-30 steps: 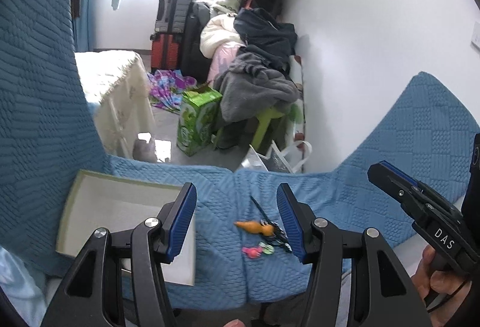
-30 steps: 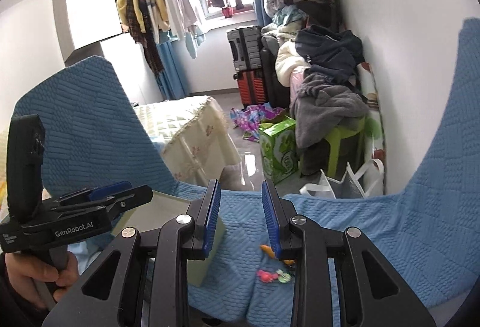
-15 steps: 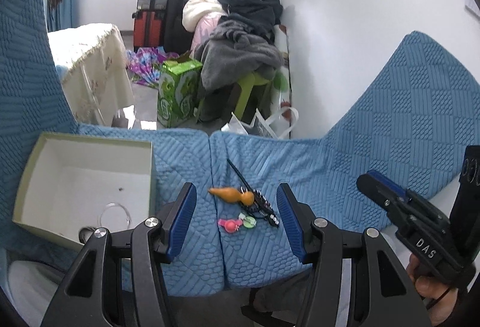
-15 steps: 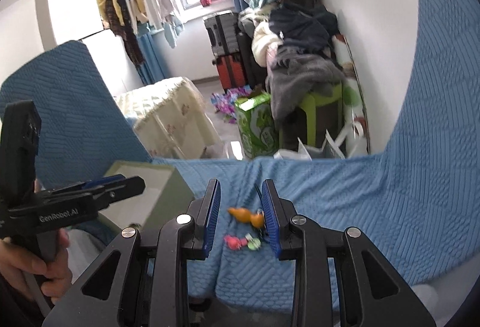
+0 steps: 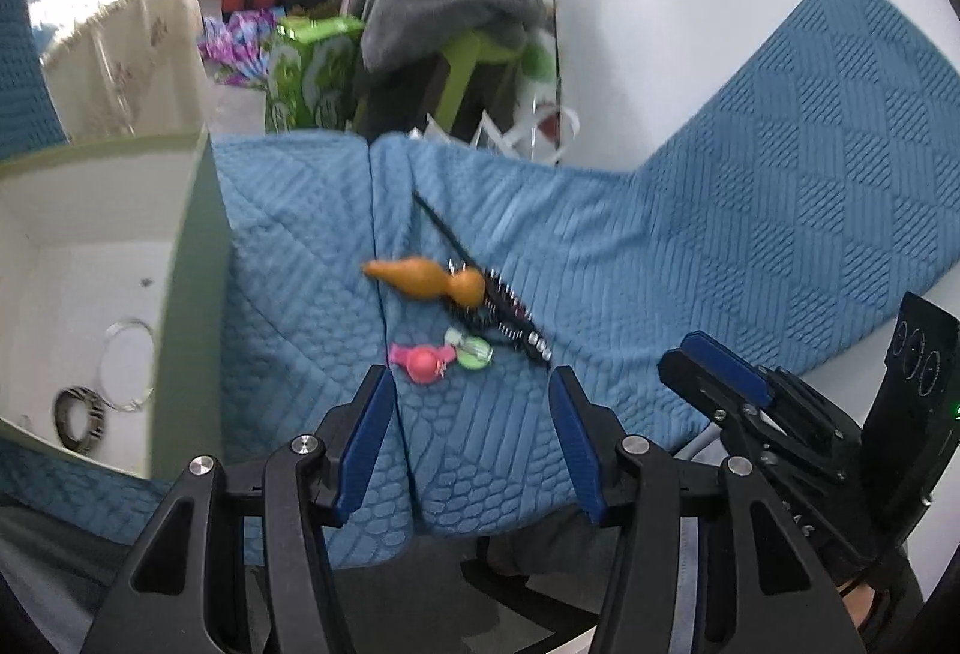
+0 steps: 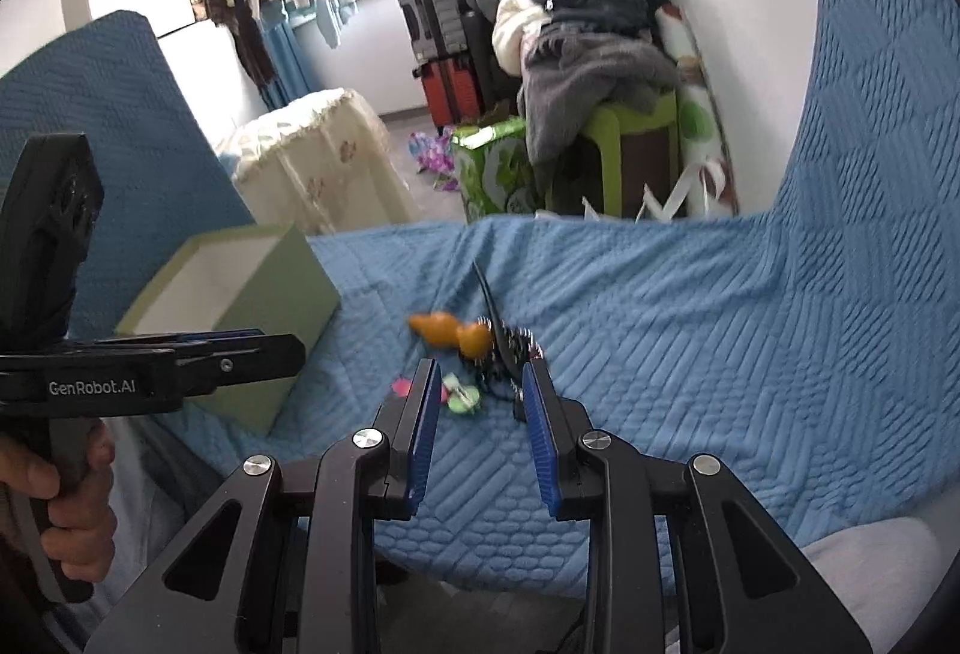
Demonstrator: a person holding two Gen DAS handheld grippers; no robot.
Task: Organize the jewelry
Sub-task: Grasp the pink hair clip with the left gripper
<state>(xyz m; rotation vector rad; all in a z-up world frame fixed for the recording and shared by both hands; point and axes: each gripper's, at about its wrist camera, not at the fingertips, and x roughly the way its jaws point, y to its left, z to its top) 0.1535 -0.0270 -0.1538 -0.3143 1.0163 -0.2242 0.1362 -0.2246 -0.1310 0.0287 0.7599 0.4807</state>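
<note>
A small heap of jewelry lies on the blue quilted cover (image 5: 660, 246): an orange gourd pendant (image 5: 429, 282), a pink piece (image 5: 423, 361), a green piece (image 5: 474, 351) and a black beaded strand (image 5: 504, 312). My left gripper (image 5: 471, 384) hovers just short of the pink and green pieces. Its jaws are closing with nothing between them. To the left stands a green box (image 5: 186, 258) with a white inside, holding a silver bangle (image 5: 126, 363) and a dark ring (image 5: 78, 414). My right gripper (image 6: 480, 375) is open and empty, close above the same heap (image 6: 462, 336).
Beyond the cover's far edge are a green carton (image 5: 312, 72), a green stool under a pile of clothes (image 5: 444, 6), suitcases (image 6: 438, 30) and a small table with a cream cloth (image 6: 318, 168). A white wall rises on the right. A hand (image 6: 42, 480) holds the left gripper's handle.
Both grippers have sunk toward the jewelry heap and tilted further down. The heap looks larger and nearer, and the inside of the box has come into the left wrist view.
</note>
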